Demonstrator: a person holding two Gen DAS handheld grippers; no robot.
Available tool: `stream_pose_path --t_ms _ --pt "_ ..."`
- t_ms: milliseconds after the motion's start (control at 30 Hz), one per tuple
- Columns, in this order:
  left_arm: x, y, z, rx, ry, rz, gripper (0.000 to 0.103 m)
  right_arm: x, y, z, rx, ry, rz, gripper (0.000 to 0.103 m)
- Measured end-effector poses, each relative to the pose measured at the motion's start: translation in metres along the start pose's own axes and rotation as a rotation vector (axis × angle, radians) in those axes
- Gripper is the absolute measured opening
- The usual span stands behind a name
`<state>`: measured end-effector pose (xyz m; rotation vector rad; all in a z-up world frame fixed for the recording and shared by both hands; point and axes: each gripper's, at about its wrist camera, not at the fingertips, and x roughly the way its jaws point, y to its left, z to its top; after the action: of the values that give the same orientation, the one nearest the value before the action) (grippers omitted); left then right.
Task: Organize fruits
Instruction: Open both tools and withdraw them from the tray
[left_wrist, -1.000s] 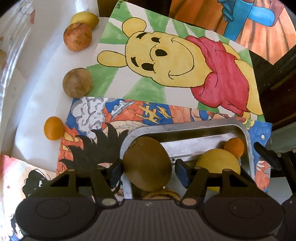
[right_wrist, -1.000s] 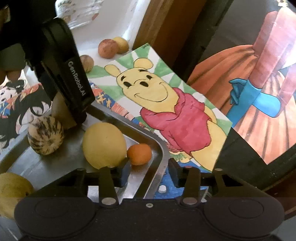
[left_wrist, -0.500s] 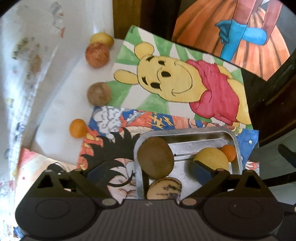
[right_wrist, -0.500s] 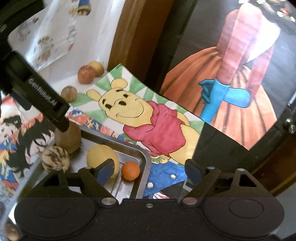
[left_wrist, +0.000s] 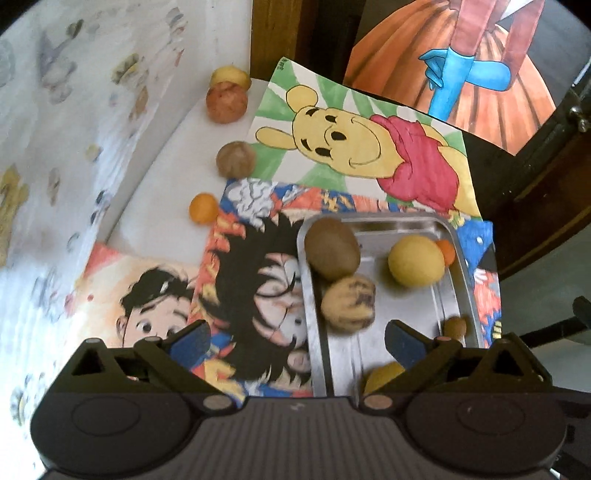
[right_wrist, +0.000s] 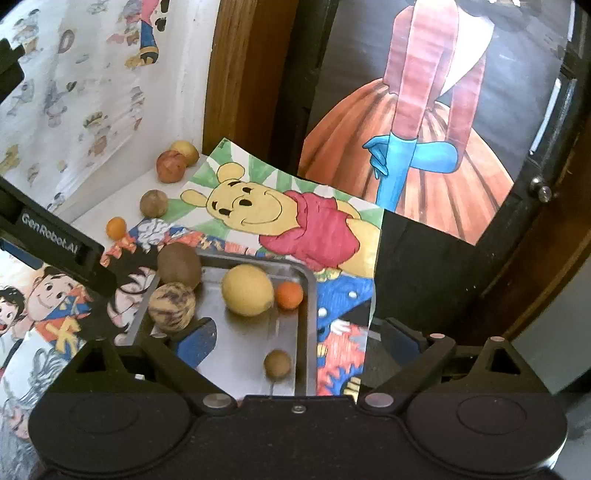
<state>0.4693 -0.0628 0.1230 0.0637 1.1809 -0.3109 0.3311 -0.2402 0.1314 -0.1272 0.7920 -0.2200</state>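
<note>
A metal tray (left_wrist: 391, 218) (right_wrist: 312, 295) holds a brown oval fruit (left_wrist: 331, 253) (right_wrist: 179, 264), a striped fruit (left_wrist: 349, 304) (right_wrist: 171, 306), a large yellow fruit (left_wrist: 415, 260) (right_wrist: 247, 290), a small orange (left_wrist: 446, 251) (right_wrist: 290, 294) and a small brown fruit (left_wrist: 455, 326) (right_wrist: 277, 363). My left gripper (left_wrist: 297, 339) hangs above the tray's left rim, jaws opening wide and empty. My right gripper (right_wrist: 299, 339) hovers over the tray's right rim, jaws likewise opening with nothing between them. The left gripper's body (right_wrist: 55, 243) shows at the left of the right wrist view.
On the white surface left of the tray lie an orange (left_wrist: 202, 207), a brown round fruit (left_wrist: 235, 158), a reddish fruit (left_wrist: 226, 101) and a yellow one (left_wrist: 229, 75). Cartoon drawings cover the table. A wall rises at the left, dark wood furniture at the right.
Both grippers have risen and drawn back from the tray while their jaws spread wide. The brown oval fruit, earlier between the left fingers, now lies free in the tray.
</note>
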Motion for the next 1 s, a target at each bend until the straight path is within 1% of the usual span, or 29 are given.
stream_pose_path --t_ms 133,233,333,400,467,533,567,600,767,1000 --pt "-0.006 0.005 -0.017 0.026 0.027 -0.028 0.102 -0.018 0.008 -0.011 0.004 0.010 -0.015 0.101" --pt "-0.008 0.009 -0.030 0.033 0.042 -0.030 0.102 -0.028 0.013 -0.020 0.015 0.023 -0.029 0.102" --pt "-0.008 0.014 -0.044 0.058 0.060 -0.028 0.102 -0.036 0.016 -0.028 0.041 0.050 -0.021 0.102" --pt "-0.010 0.015 -0.054 0.088 0.066 0.004 0.102 -0.040 0.017 -0.034 0.059 0.070 0.003 0.102" --pt "-0.013 0.015 -0.065 0.133 0.055 0.055 0.102 -0.044 0.020 -0.041 0.074 0.090 0.032 0.102" --pt "-0.017 0.014 -0.077 0.175 0.041 0.078 0.102 -0.043 0.021 -0.050 0.082 0.126 0.068 0.102" --pt "-0.017 0.013 -0.084 0.189 0.048 0.084 0.102 -0.042 0.022 -0.054 0.084 0.151 0.092 0.102" --pt "-0.018 0.013 -0.089 0.188 0.055 0.087 0.102 -0.042 0.021 -0.059 0.087 0.177 0.111 0.102" --pt "-0.024 0.015 -0.117 0.114 0.085 0.094 0.102 -0.037 0.017 -0.081 0.103 0.275 0.174 0.102" --pt "-0.030 0.014 -0.147 0.067 0.127 0.151 0.102 -0.027 0.013 -0.099 0.070 0.395 0.214 0.102"
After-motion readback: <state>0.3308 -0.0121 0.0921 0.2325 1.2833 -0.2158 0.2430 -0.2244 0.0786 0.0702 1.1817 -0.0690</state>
